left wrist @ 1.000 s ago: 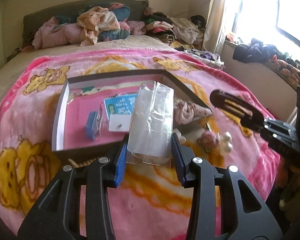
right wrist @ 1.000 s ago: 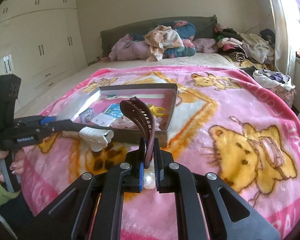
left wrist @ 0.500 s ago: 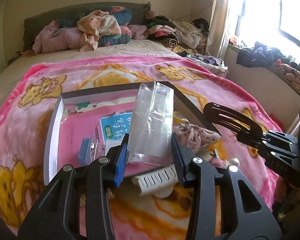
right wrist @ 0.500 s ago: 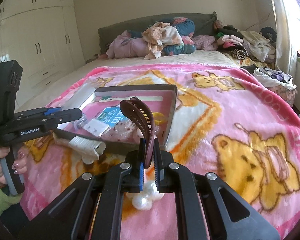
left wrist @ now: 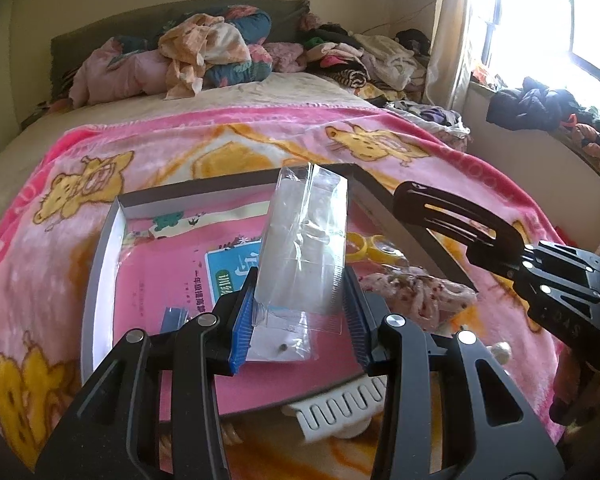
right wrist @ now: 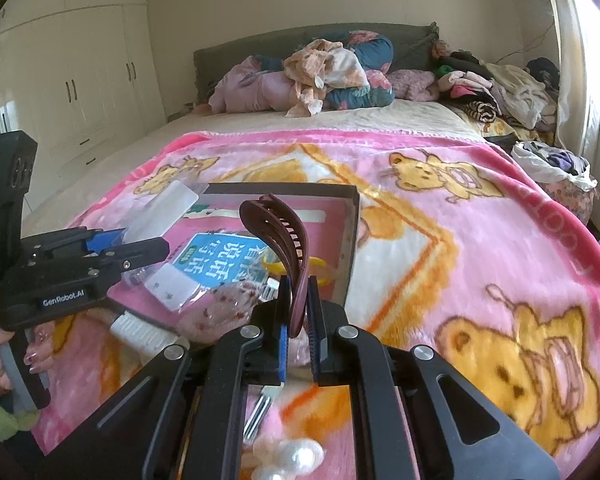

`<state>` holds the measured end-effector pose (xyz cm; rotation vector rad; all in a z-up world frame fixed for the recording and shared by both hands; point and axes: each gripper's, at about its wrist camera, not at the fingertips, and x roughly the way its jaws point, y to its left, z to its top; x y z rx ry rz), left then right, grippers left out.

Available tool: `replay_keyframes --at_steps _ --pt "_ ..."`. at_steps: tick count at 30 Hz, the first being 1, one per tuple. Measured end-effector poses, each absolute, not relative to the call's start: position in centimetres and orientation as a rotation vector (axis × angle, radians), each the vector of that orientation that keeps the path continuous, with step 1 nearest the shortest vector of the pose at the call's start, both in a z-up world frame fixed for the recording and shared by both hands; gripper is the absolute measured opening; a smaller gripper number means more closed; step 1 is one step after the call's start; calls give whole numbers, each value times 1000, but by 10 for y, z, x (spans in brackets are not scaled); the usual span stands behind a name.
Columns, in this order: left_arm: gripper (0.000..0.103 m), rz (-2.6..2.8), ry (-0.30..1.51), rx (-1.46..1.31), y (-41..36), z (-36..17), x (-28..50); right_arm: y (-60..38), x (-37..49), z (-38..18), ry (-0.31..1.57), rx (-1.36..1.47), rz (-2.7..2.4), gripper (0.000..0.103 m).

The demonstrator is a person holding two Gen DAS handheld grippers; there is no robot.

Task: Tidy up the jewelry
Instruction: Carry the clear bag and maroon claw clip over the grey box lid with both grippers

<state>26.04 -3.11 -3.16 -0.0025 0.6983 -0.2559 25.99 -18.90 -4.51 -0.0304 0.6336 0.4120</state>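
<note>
Two grippers work over one shallow grey box (left wrist: 100,264) lying on a pink bear-print blanket (right wrist: 480,240). The left gripper (left wrist: 300,320) is clamped on one clear plastic packet (left wrist: 306,240), held upright above the box's near half. The right gripper (right wrist: 298,320), at three o'clock in the left view, is pinched tight on one dark maroon hair claw (right wrist: 278,236), its comb teeth arching toward eleven o'clock over the box's near right corner.

Inside the box lie one pink booklet with a teal label (right wrist: 220,260) bearing Chinese characters, one yellow ring (left wrist: 358,246), one floral scrunchie (left wrist: 416,292) and one small earring card (right wrist: 172,286). One white hair claw (left wrist: 336,412) sits just outside the near wall at six o'clock; pearl beads (right wrist: 296,456) lie nearer still. The left tool's body reads "GenRobot.AI".
</note>
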Motion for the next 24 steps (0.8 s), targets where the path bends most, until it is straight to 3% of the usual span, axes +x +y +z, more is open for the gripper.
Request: replay_keyframes --at_steps 24 --pt "32 -218 750 -12 -20 -57 280 -166 309 -65 728 -76 398 8"
